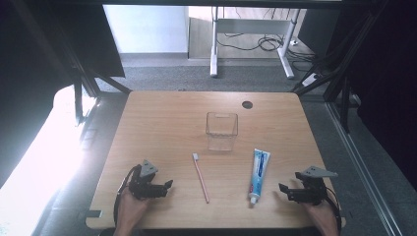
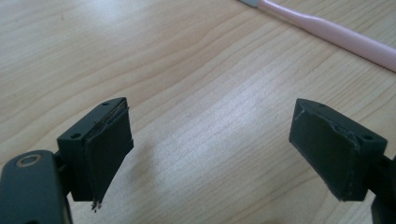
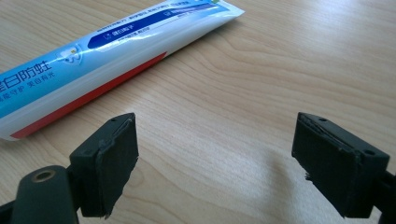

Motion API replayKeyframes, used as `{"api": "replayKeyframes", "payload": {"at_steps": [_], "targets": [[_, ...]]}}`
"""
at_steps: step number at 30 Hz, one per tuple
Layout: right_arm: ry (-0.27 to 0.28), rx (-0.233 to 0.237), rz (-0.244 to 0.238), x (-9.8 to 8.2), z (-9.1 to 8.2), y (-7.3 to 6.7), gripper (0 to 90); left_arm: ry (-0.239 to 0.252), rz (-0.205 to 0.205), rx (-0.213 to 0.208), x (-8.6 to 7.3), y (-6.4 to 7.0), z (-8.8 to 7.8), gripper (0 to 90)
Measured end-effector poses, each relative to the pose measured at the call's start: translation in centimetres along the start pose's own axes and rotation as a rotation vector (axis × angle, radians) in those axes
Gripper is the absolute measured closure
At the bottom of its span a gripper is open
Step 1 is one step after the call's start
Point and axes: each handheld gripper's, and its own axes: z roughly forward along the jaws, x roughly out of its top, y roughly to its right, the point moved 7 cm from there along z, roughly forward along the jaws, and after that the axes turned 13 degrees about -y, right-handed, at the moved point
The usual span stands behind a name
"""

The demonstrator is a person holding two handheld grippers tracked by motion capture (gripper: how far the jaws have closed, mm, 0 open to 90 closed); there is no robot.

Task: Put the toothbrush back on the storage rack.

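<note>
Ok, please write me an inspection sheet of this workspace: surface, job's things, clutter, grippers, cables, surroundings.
Surface: light wooden table, round hole near far edge.
Job's things: pink toothbrush and toothpaste tube lying flat, apart; clear square cup upright behind them, looks empty.
Clutter: nothing seen.
Grippers: left hand-held gripper open, beside toothbrush; right hand-held gripper open, beside tube; neither touches anything.
Cables: black cable trails from left hand-held gripper; loose cables on floor beyond.
Surroundings: grey carpet, white desk frame, dark frame bars.
</note>
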Motion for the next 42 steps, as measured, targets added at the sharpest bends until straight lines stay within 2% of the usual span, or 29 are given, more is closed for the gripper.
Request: {"api": "replayKeyframes", "payload": {"at_steps": [2,5,13,20,22,31,36,39,42], "targets": [[0.0,-0.004,-0.014,0.1,0.1,-0.1,14.6,-0.007,-0.006,-0.003,0.0,0.0,0.0,13.3],[0.001,-0.006,-0.02,0.1,0.2,-0.2,14.5,-0.019,-0.013,-0.03,0.0,0.3,0.0,13.4],[0.001,-0.009,-0.027,0.2,0.2,-0.3,14.6,-0.042,-0.004,-0.043,0.1,0.7,0.1,13.2],[0.004,-0.015,-0.027,0.2,0.1,-0.1,14.7,-0.049,0.0,-0.017,0.2,0.8,-0.2,13.3],[0.005,-0.016,-0.029,0.2,0.1,-0.2,14.7,-0.047,0.013,-0.013,0.3,0.8,-0.4,14.3],[0.01,-0.022,-0.036,0.2,0.0,-0.1,14.9,-0.02,0.024,-0.015,0.6,1.1,-1.0,32.7],[0.013,-0.023,-0.04,0.3,-0.1,-0.1,15.0,-0.013,0.056,-0.037,1.0,1.9,-1.2,41.5],[0.013,-0.022,-0.047,0.3,0.0,-0.2,15.0,-0.016,0.06,-0.061,1.2,2.5,-1.2,48.1],[0.013,-0.021,-0.046,0.3,0.0,-0.2,15.0,-0.022,0.057,-0.067,1.4,2.7,-1.1,54.7]]}}
